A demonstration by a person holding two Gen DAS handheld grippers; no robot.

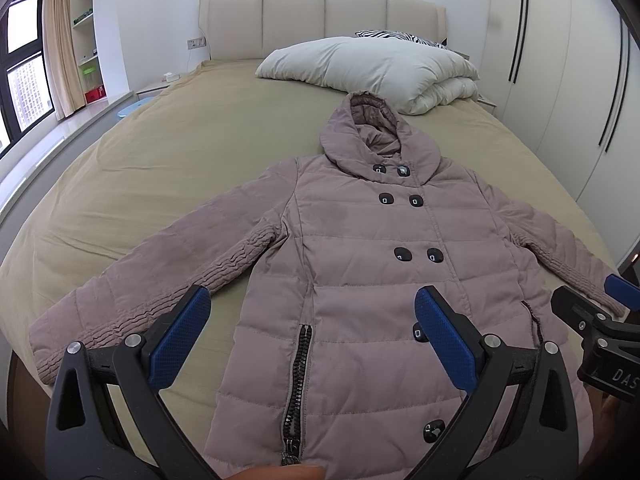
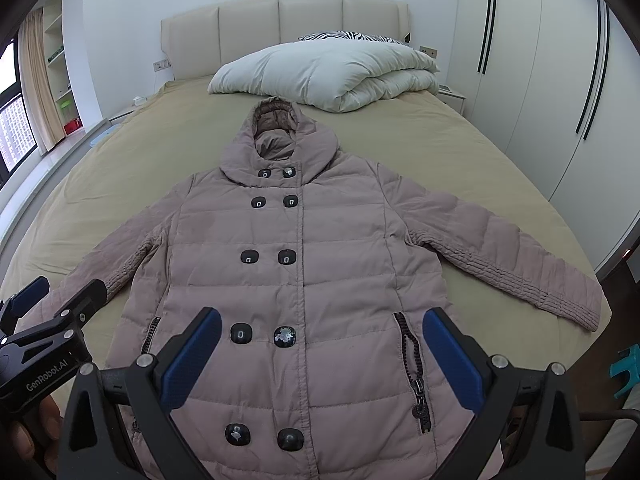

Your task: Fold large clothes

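Observation:
A mauve quilted hooded coat (image 1: 360,240) (image 2: 280,240) lies flat and face up on the tan bed (image 1: 160,168) (image 2: 460,152), sleeves spread to both sides, hood toward the headboard. It has paired black buttons and zipped side pockets. My left gripper (image 1: 312,300) hovers open above the coat's lower left part, nothing between its blue pads. In the right wrist view my right gripper (image 2: 322,322) hangs open above the coat's lower front. Each gripper shows at the edge of the other view: the right gripper (image 1: 616,304), the left gripper (image 2: 60,292).
A folded white duvet (image 1: 372,68) (image 2: 328,70) and a zebra-print pillow (image 1: 400,36) lie by the padded headboard (image 1: 320,20). White wardrobes (image 1: 560,80) stand right of the bed; a window, curtain and shelves are on the left. A teal stool (image 2: 626,368) stands at the bed's right.

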